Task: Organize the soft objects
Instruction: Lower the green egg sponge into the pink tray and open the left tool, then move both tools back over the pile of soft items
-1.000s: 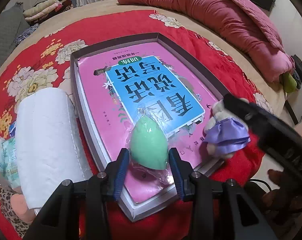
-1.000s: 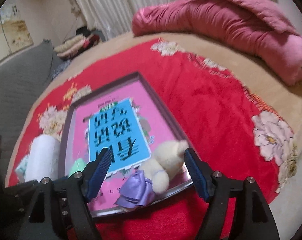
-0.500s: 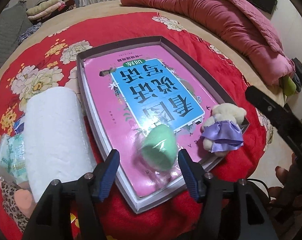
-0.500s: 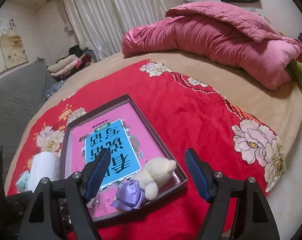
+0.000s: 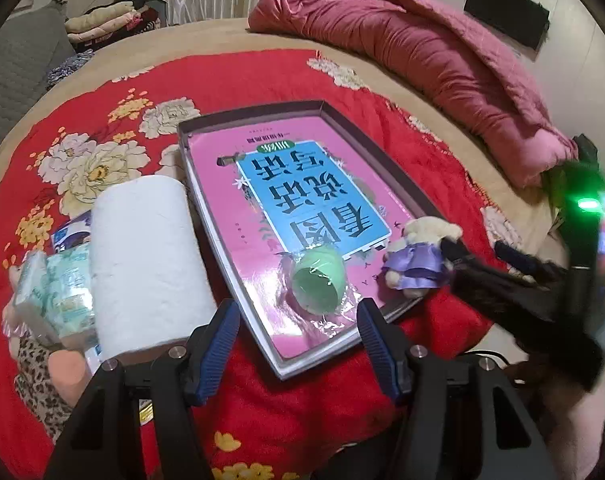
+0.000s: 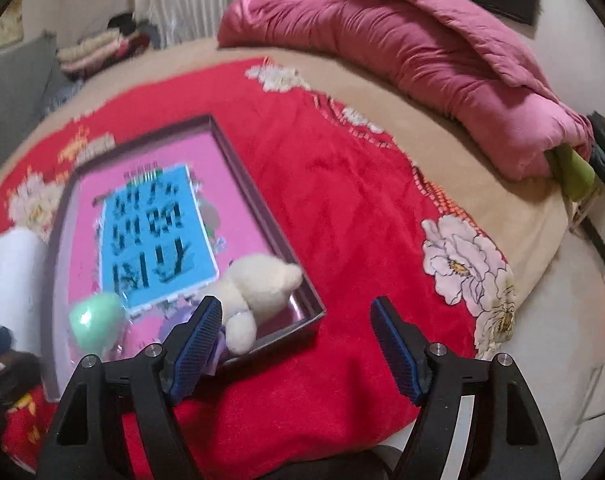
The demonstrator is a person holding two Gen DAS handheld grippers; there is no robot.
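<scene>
A green egg-shaped sponge (image 5: pixel 318 280) in clear wrap lies tipped over on the pink book (image 5: pixel 222 200) inside the grey tray (image 5: pixel 378 156). My left gripper (image 5: pixel 294 344) hangs open just in front of it, with nothing between its blue pads. A cream plush bear (image 5: pixel 418 260) in a purple dress lies in the tray's near right corner. My right gripper (image 6: pixel 298 344) is open above the red blanket beside that corner. Its left finger (image 6: pixel 198 340) overlaps the bear (image 6: pixel 258 284), and no pad presses on it. The sponge (image 6: pixel 96 320) shows blurred at the left.
A white paper roll (image 5: pixel 146 264) and wrapped tissue packs (image 5: pixel 54 292) lie left of the tray, with a leopard-print soft item (image 5: pixel 38 372) below them. A rolled pink quilt (image 5: pixel 442 68) lies along the bed's far right. The red floral blanket (image 6: pixel 342 208) covers the bed.
My left gripper let go of the green sponge, opened wider and drew back and up. The sponge tipped onto its side. The right gripper's view swung, so the bear now sits by its left finger.
</scene>
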